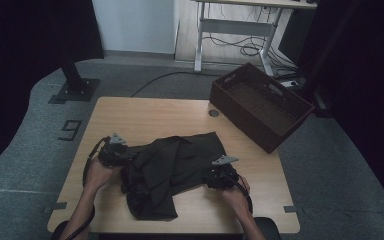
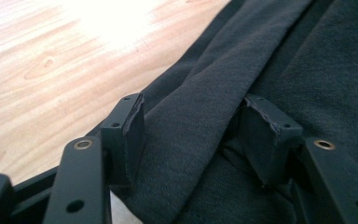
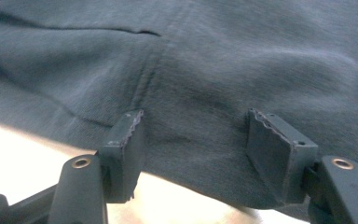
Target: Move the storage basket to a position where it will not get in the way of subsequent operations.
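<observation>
wooden table [image 1: 145,112] under dim light, a brown crate [image 1: 260,105] overhanging its far right corner. dark cloth [image 1: 172,167] lies rumpled near the front edge. left gripper [image 1: 114,154] at the cloth's left side, jaws apart around a raised fold. right gripper [image 1: 222,175] at its right edge, jaws apart, cloth between them, not pinched.
</observation>
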### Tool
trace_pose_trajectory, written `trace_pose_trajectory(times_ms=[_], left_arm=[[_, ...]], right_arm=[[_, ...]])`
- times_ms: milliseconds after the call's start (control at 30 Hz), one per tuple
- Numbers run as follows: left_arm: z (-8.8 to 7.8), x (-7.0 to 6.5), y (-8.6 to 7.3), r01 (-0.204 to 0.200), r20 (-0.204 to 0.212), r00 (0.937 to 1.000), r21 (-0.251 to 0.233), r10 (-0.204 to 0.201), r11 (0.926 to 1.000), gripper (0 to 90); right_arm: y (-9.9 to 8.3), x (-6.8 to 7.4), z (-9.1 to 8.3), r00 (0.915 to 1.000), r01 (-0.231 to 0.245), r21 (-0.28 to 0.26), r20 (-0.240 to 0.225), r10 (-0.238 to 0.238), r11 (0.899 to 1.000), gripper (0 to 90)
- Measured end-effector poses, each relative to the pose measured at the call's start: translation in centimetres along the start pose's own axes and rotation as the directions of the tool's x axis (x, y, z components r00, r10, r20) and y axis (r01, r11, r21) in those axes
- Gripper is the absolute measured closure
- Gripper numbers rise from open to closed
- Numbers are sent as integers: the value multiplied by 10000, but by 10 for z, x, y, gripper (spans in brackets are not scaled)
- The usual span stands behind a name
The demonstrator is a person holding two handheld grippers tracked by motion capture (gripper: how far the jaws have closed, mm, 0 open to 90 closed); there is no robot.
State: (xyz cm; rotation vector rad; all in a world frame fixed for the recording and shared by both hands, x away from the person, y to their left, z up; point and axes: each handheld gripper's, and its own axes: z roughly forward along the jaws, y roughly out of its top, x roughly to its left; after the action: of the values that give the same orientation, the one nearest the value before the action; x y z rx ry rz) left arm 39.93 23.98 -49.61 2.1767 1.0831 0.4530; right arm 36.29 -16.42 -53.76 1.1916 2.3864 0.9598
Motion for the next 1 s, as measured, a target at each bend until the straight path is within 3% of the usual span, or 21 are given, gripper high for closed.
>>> trace_pose_trajectory(times_ms=[333, 500, 667, 800, 900, 1000], left_arm=[[-14, -25, -13, -129, 536, 9985, 211, 117, 9997, 422], [-21, -48, -15, -550, 711, 9961, 366, 523, 9978, 424], [-25, -70, -13, -1099, 1041, 9889, 296, 1063, 9935, 412], [-43, -60, 0, -859, 1216, 9885, -410, 903, 9955, 363], [-52, -47, 9, -793, 688, 9941, -673, 839, 9946, 349], [-48, -32, 13, -635, 200, 9977, -590, 648, 9962, 334]], right_arm=[[20, -31, 18, 9988, -227, 45, 437, 225, 9997, 287], [30, -45, 28, 9966, -460, 55, 685, 456, 9989, 261], [35, -50, 31, 9941, -599, 47, 906, 592, 9982, 259], [34, -41, 14, 9965, -277, -189, 785, 291, 9994, 265], [30, -30, 0, 9989, -181, -403, 420, 198, 9990, 254], [23, -19, -5, 9999, -114, -317, 115, 118, 9994, 240]])
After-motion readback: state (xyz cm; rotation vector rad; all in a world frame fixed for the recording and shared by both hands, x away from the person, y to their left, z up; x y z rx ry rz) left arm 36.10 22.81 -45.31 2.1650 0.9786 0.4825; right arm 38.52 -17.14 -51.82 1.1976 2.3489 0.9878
